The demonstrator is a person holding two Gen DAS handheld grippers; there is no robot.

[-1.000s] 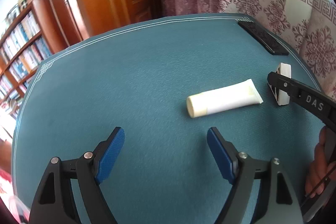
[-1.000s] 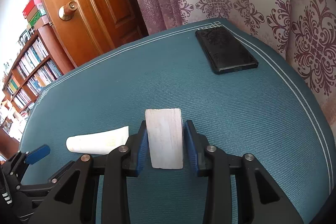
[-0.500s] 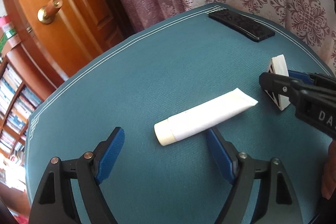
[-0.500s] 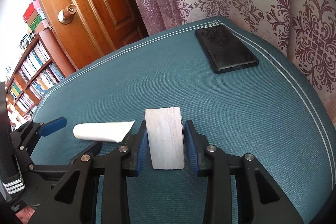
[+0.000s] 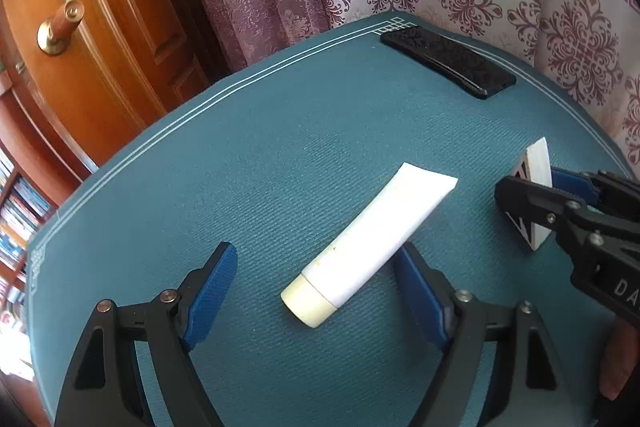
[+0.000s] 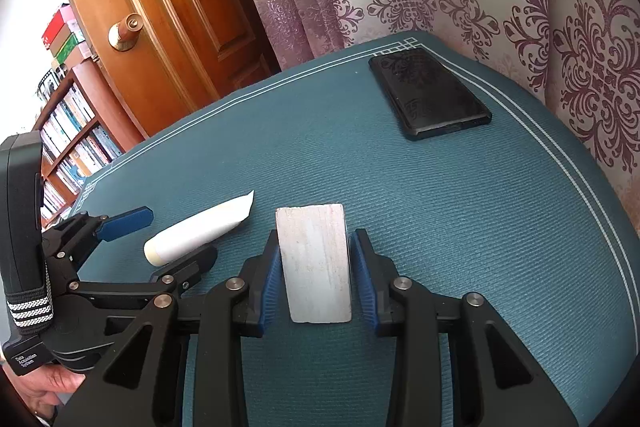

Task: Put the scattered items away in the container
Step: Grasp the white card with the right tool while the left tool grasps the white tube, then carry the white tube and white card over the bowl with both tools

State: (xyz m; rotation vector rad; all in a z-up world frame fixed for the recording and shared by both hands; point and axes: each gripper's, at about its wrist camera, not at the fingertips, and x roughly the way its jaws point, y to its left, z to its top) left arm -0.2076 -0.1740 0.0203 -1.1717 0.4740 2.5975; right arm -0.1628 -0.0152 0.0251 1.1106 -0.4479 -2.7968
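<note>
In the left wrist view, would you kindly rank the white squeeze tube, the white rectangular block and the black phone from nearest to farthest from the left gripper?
1. White squeeze tube: lying between the open fingers of the left gripper, cap end nearest.
2. White rectangular block: to the right, clamped in the right gripper.
3. Black phone: at the far right edge of the table, by the curtain.

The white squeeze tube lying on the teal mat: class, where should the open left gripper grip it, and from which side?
Grip the white squeeze tube across its round body just above the cream cap, coming from the cap end. The left gripper already straddles that part; the far end tapers flat.
</note>
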